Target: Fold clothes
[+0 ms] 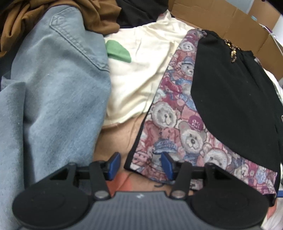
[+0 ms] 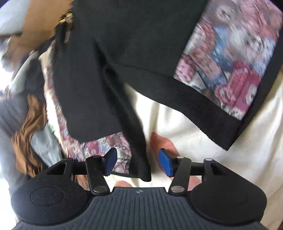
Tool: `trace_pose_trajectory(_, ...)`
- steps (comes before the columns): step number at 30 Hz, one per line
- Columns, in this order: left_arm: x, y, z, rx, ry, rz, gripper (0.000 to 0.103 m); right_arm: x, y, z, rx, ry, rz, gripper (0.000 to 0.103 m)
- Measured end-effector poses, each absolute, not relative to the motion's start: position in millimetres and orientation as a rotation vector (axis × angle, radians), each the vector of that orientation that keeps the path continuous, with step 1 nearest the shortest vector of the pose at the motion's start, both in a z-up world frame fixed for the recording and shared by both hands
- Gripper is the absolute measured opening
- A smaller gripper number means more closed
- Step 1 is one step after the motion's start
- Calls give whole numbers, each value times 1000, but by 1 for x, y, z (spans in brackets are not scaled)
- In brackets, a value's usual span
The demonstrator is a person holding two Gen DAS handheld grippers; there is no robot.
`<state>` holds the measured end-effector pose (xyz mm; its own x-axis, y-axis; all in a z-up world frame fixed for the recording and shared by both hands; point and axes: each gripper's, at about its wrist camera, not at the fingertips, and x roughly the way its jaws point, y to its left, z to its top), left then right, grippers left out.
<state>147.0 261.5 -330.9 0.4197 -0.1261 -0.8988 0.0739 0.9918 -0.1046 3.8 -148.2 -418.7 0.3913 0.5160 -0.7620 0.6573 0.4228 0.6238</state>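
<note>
A teddy-bear print garment (image 1: 176, 127) with black panels (image 1: 230, 88) lies spread at the right of the left wrist view. Its lower corner sits between the blue pads of my left gripper (image 1: 140, 166), which is open; the pads do not press the cloth. In the blurred right wrist view the same garment (image 2: 230, 53) fills the top. A black hem strip (image 2: 138, 141) runs down between the fingers of my right gripper (image 2: 138, 164), which is open and apart from the strip on both sides.
A light blue denim garment (image 1: 53, 88) covers the left. A cream garment (image 1: 141, 70) with a green patch (image 1: 118, 51) lies in the middle, a brown garment (image 1: 35, 14) at the top left. A cardboard box (image 1: 221, 16) stands behind. Cream cloth (image 2: 212, 159) lies under the right gripper.
</note>
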Motion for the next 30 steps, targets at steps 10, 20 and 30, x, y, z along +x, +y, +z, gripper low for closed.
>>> trace_pose_trajectory(10,149,270,-330,-89,1140,-124,16,21,-128,-433,1154,1368,-101,1)
trace_pose_trajectory(20,149,273,-315,-50,1111,-89,7,26,-110,-404,803,1422,20,0)
trace_pose_trajectory(30,154,270,-317,22,1158,-42,7,35,-112,-412,793,1445,11,2)
